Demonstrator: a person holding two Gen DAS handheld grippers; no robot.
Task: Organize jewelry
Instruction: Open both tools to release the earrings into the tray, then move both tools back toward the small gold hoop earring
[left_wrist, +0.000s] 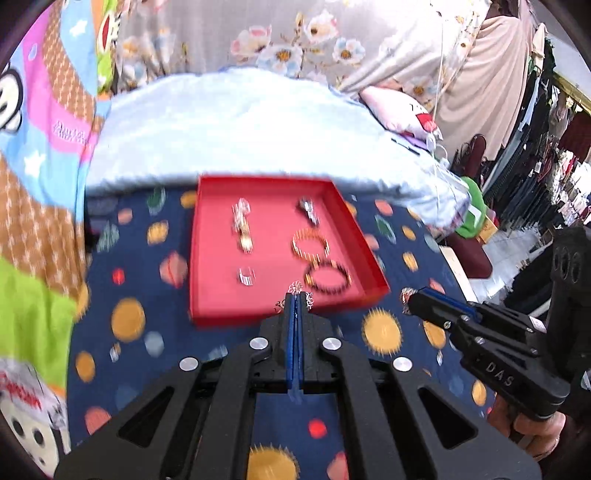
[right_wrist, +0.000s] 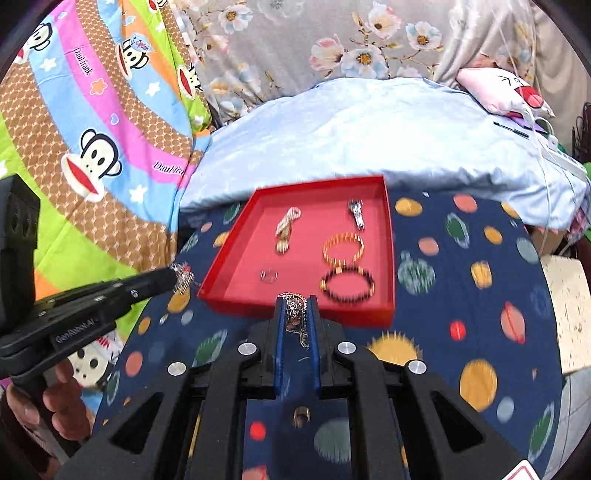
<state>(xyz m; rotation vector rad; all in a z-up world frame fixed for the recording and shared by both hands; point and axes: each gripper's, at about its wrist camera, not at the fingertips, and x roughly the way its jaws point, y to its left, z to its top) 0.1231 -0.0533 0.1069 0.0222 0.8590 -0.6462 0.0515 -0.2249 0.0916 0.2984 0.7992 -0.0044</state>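
Left wrist view. The left tool (left_wrist: 295, 295) has its blue pads pressed together on a silvery chain (left_wrist: 296, 287) that pokes out at the tips. Just ahead lies a red tray (left_wrist: 266, 192) on a dark blue cloth (left_wrist: 147, 302) printed with planets. In the tray: a gold bracelet (left_wrist: 311, 245) and a dark bracelet (left_wrist: 327, 277) ahead and to the right, pale trinkets (left_wrist: 242, 221) and a small ring (left_wrist: 245, 277) ahead and to the left. The right tool (left_wrist: 408, 297), to the right, reads "DAS" on its body; a hand (left_wrist: 532, 432) grips its handle.

Right wrist view. The right tool (right_wrist: 296, 301) is nearly closed, its pads pinching a bunched chain piece (right_wrist: 295, 306), part of which hangs down between them. The tray (right_wrist: 295, 310) sits just ahead. Only here, the left tool (right_wrist: 177, 275), to the left, shows the label "GenRobot.AI" and a silvery cluster at its tip. The monkey-print blanket (right_wrist: 92, 110) beyond reads "Paul Frank" and "Captain".
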